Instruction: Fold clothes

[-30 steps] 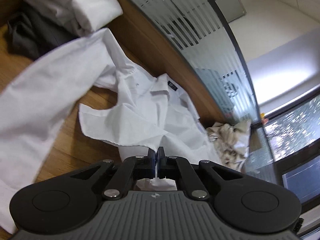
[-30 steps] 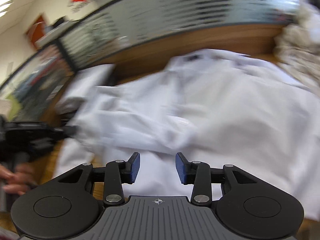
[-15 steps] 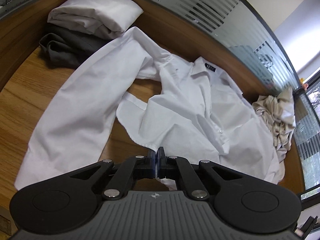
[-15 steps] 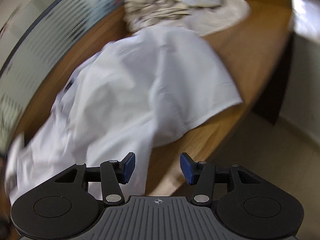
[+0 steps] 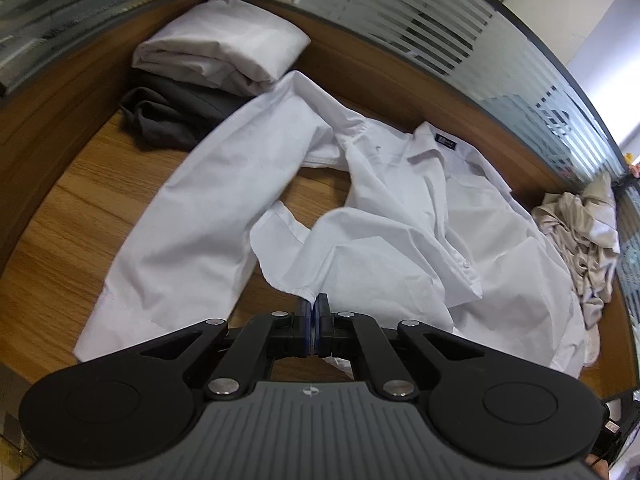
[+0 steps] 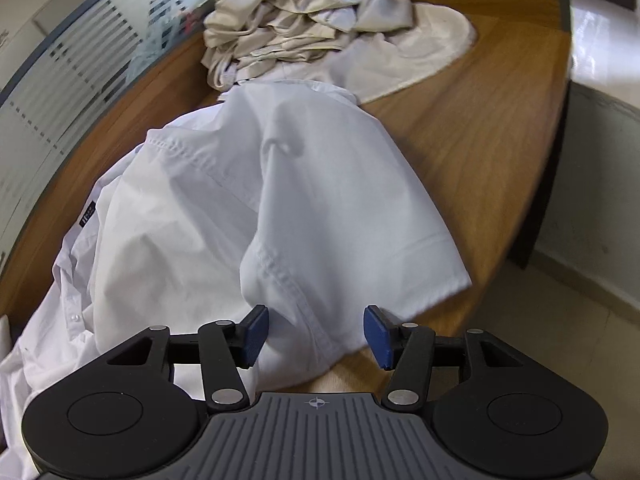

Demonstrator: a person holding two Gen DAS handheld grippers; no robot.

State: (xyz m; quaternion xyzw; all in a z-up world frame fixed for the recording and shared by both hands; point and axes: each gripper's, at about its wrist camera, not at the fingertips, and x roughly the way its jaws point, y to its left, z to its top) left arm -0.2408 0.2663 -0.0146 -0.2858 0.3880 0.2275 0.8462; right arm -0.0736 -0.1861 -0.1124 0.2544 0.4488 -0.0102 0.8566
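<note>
While the white shirt (image 5: 404, 240) lies spread and crumpled on the wooden tabletop (image 5: 80, 208), left gripper (image 5: 313, 322) tilted downward, fingers clenched on a shirt edge, right gripper (image 6: 316, 334) tilted downward over a sleeve cuff, fingers apart and just closing, cuff between them ungripped, folded clothes (image 5: 216, 52) behind

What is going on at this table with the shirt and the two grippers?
A person with a gripper in each hand is partway into folding a white shirt spread open on a wooden table. The left gripper is shut on a bit of the shirt's edge. The right gripper is open, its jaws having just been closing, with a cuffed sleeve end lying between the pads, not yet pinched. A folded white garment sits on a dark one in the far corner, and a crumpled beige garment lies beside the shirt.
</note>
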